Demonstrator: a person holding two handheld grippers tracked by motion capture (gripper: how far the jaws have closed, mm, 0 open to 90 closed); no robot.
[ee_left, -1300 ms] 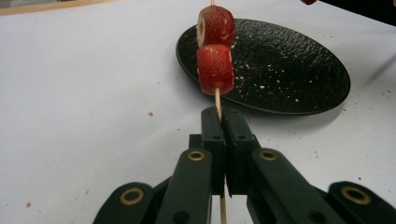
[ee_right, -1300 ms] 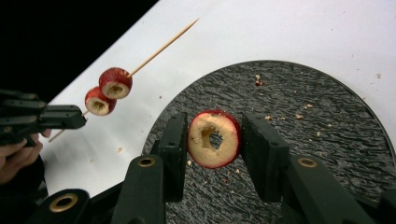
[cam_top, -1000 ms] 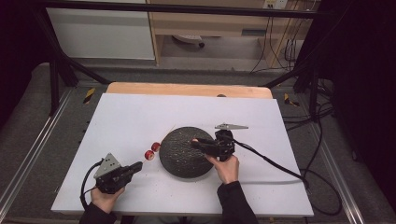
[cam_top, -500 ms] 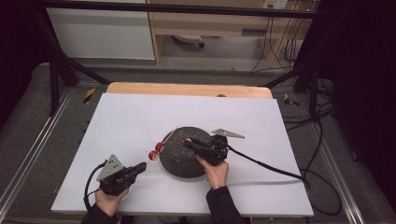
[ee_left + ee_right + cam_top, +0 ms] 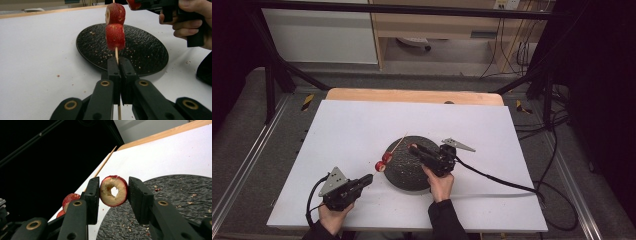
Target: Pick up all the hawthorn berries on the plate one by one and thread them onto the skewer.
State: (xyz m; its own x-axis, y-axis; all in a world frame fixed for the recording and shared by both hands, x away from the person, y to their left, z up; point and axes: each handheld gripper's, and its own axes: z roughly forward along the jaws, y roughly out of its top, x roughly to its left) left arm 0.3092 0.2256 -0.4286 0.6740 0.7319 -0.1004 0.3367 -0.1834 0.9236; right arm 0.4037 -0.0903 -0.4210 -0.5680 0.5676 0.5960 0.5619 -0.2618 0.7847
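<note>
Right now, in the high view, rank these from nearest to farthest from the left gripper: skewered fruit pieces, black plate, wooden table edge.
1. Skewered fruit pieces, just ahead of the left gripper, on its skewer.
2. Black plate, right of them, mid-table.
3. Wooden table edge, along the far side.

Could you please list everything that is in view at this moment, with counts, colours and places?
Skewer: one, pale wood, clamped in the left gripper, pointing up over the plate.
Fruit pieces on the skewer: two, red, threaded one above the other.
Cored fruit slice: one, red skin and pale flesh with a hole through it, between the right gripper's jaws, beside the skewer's tip.
Plate: one, black and textured, middle of the table, dotted with crumbs.
Table: one, white top with a wooden far edge.
Cables: black, trailing right across the table and floor.
Left gripper: black, near left, held in a hand.
Right gripper: black, over the plate, held in a hand.
</note>
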